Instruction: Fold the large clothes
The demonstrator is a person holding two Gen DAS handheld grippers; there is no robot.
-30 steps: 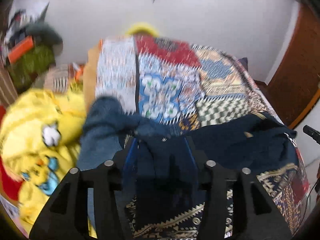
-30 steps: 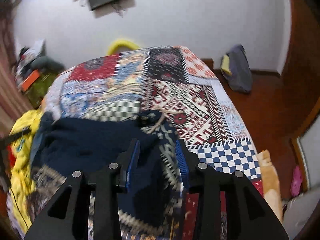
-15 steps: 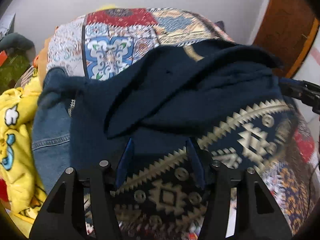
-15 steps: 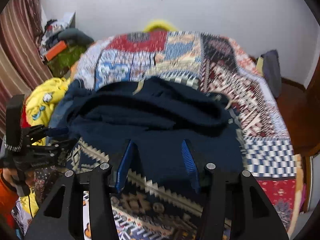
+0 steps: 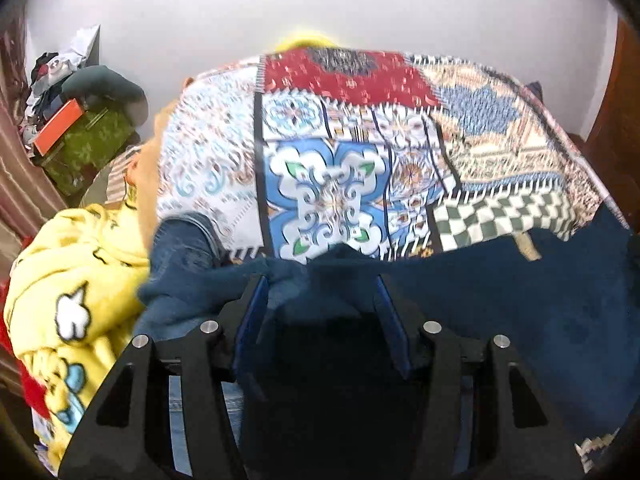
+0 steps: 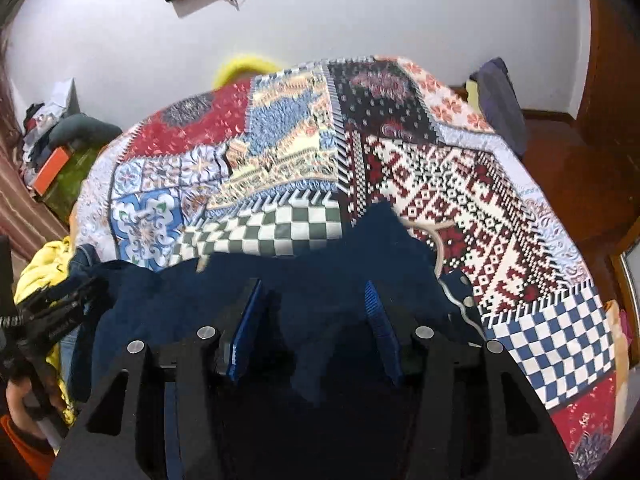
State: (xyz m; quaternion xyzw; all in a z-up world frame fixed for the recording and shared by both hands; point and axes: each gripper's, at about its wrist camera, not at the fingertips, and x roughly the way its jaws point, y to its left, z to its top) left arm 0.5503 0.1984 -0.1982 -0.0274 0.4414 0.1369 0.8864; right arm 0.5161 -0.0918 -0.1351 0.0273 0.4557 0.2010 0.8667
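1. Left wrist view: we see the navy garment [image 5: 500, 320] lying across the near end of the patchwork bedspread [image 5: 332, 184], its far edge bunched in a soft ridge. It looks thick and fleecy; we judge it limp, fairly heavy for cloth, and not slippery. A yellow printed blanket [image 5: 72, 280] and some denim [image 5: 184, 248] lie heaped to the left.
2. Same view: the left gripper [image 5: 320, 312] has its jaws spread wide. Dark cloth fills the gap between them, but neither pad pinches it that we can make out.
3. Right wrist view: the garment [image 6: 280, 276] covers the bed's near part, and a pale drawcord [image 6: 438, 244] curls at its right edge, so we take it for a hoodie. We would take hold at a hem or shoulder edge, not mid-panel.
4. Same view: the right gripper [image 6: 312, 316] also stands wide apart over the cloth, gripping nothing visible. The other tool [image 6: 52, 316] shows at far left.
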